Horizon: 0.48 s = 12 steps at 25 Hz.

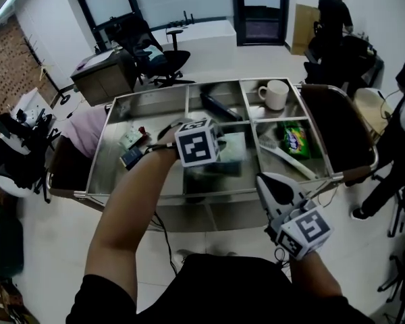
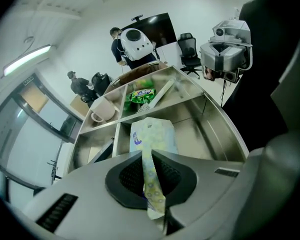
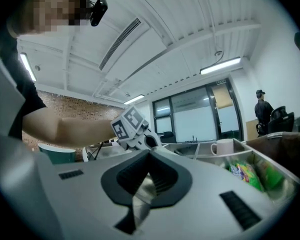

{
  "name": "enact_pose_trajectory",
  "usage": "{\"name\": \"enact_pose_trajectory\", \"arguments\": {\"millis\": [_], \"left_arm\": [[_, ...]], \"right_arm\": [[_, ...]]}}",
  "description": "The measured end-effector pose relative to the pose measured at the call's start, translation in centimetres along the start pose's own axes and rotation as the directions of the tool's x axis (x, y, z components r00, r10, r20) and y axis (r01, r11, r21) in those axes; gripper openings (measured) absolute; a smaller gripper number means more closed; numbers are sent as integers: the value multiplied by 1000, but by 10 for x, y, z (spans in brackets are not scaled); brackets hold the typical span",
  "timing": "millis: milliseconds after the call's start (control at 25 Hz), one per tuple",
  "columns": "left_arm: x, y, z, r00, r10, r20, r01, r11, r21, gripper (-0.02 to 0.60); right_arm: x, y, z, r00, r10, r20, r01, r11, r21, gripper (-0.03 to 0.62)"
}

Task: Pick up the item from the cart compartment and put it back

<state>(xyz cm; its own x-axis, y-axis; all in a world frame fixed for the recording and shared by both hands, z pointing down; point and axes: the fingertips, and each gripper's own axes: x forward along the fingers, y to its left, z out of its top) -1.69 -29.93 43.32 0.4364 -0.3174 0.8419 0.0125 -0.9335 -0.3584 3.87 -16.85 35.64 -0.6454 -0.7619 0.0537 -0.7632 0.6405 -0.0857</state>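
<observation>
Head view first: we look steeply down on a steel cart (image 1: 148, 100) split into compartments. Our left gripper (image 1: 214, 151) reaches over the middle front compartment, and a pale, patterned tissue packet (image 1: 235, 147) shows just beyond its marker cube (image 1: 201, 142). Our right gripper (image 1: 273, 185) hangs back near our body, short of the cart's near rim. Its jaws are drawn to one point and carry nothing. A mug (image 1: 275, 94) and a green snack bag (image 1: 295, 139) sit in the right-hand compartments, apart from both grippers.

Left gripper view: the jaws of the left gripper (image 2: 149, 176) are pressed together on the near edge of the tissue packet (image 2: 152, 134). The packet juts out over the bare steel floor of the middle front compartment (image 2: 205, 129). We cannot tell whether its far end touches that floor or is raised off it.

Right gripper view: the right gripper (image 3: 146, 170) has its jaws closed with nothing between them. It points across the cart toward the mug (image 3: 222, 146).

We judge the pick-up half to be in hand: the grip is made, though a clear lift is not confirmed. What is left is to set the tissue packet back down in its compartment and let go.
</observation>
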Motion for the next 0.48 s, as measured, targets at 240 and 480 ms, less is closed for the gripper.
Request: {"name": "enact_pose_trajectory", "arguments": {"millis": [240,480], "left_arm": [[-29,8,-4,978,174,115,-158,978,-136,3],[-82,14,-5,870,439,222,-316,845,-431,3]], "right_arm": [[23,-10,13,1000,-15,20,15,1000,9,17],[39,-15,21,999,-21,37,21,1000,16,17]]}}
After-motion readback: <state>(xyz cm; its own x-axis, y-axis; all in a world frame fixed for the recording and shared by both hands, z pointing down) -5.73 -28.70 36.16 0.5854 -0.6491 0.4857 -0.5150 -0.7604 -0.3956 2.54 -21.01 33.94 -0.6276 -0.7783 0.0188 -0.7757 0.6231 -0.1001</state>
